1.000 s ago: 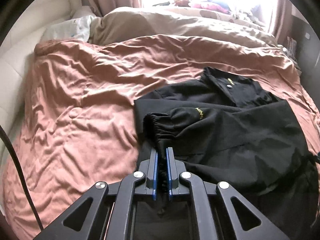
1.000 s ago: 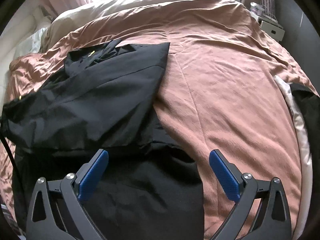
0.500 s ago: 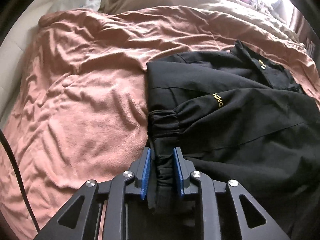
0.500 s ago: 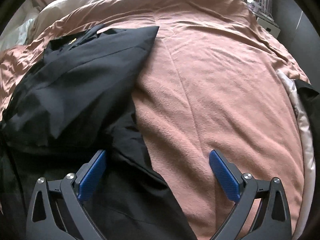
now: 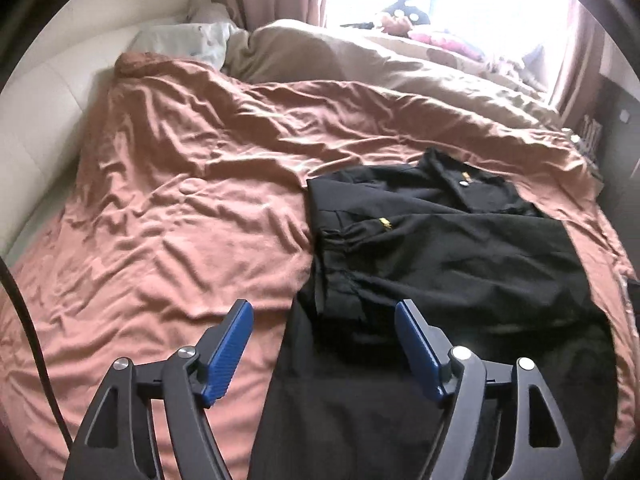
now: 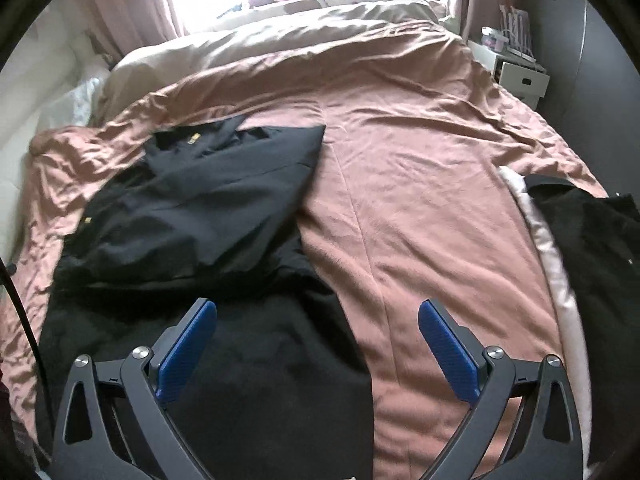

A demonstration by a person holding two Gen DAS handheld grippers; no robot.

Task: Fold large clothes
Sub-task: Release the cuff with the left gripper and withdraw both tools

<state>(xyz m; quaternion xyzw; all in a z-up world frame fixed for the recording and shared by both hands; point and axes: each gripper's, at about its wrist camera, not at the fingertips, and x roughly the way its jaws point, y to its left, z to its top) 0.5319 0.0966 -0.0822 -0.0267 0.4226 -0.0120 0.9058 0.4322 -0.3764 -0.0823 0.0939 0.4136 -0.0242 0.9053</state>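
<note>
A black jacket (image 5: 452, 248) with small yellow lettering lies partly folded on the pink-brown bedspread (image 5: 180, 208). Its gathered cuff (image 5: 336, 236) rests on the jacket's left side, sleeve laid across the body. My left gripper (image 5: 324, 312) hovers above the jacket's near left edge; its jaws are opening and nothing is between them. In the right wrist view the same jacket (image 6: 200, 216) fills the left half. My right gripper (image 6: 318, 308) stands open over the jacket's near right hem, holding nothing.
A beige duvet (image 5: 360, 56) and pillows (image 5: 180, 40) lie at the head of the bed by the bright window. Another dark garment (image 6: 592, 248) on a pale cloth lies at the bed's right edge. A white nightstand (image 6: 516, 76) stands beyond. Bare bedspread (image 6: 420, 168) spreads right of the jacket.
My left gripper let go of the cuff it was shut on, opened wide and pulled back and up. The sleeve now lies on the jacket. The right gripper stayed open and drew back.
</note>
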